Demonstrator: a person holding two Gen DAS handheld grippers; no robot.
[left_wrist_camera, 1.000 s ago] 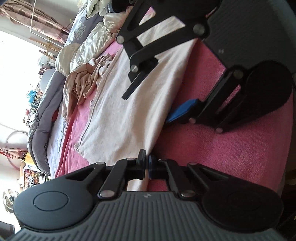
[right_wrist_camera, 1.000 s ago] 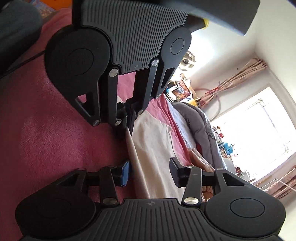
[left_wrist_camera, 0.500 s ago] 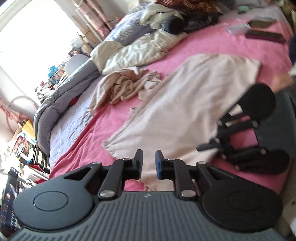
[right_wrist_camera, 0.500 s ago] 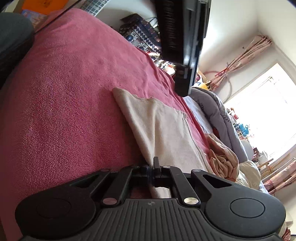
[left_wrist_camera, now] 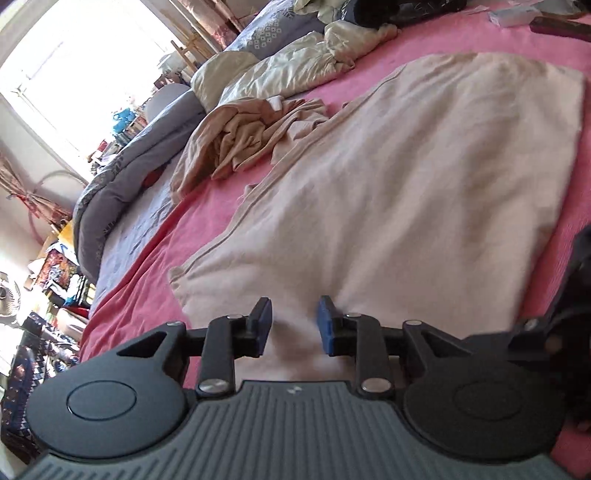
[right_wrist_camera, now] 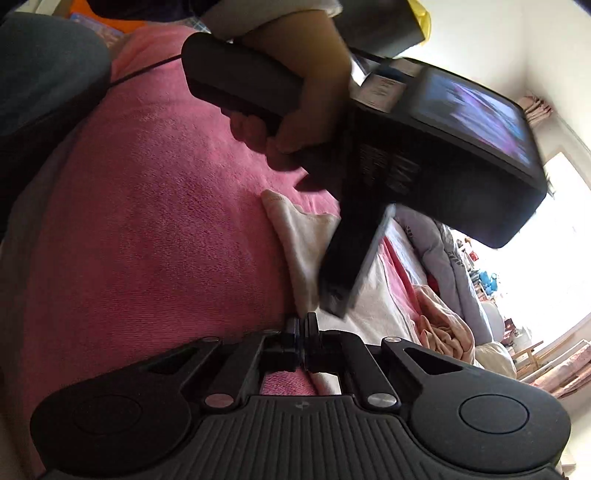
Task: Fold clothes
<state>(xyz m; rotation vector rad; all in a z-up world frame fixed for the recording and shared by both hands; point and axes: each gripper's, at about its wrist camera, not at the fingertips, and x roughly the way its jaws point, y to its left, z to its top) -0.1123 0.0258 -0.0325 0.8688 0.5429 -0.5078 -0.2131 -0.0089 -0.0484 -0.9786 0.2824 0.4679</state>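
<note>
A pale cream garment (left_wrist_camera: 399, 192) lies spread flat on the pink bed cover (left_wrist_camera: 133, 306). My left gripper (left_wrist_camera: 293, 321) is open, its blue-padded fingers just above the garment's near edge, holding nothing. In the right wrist view the same garment (right_wrist_camera: 303, 236) runs away from the camera. My right gripper (right_wrist_camera: 302, 325) is shut on the garment's near edge, low on the pink cover (right_wrist_camera: 166, 221). The left gripper's body and the hand holding it (right_wrist_camera: 314, 107) hang above the garment and hide part of it.
A crumpled beige garment (left_wrist_camera: 240, 140) lies beyond the cream one, also in the right wrist view (right_wrist_camera: 439, 328). Cream and grey quilts (left_wrist_camera: 288, 70) pile along the far side. Dark objects (left_wrist_camera: 561, 26) lie at the far right of the bed.
My left gripper has let go of the cloth, opened wider and swung round above the near edge. My right gripper closed on the garment's edge half a second ago and stays shut.
</note>
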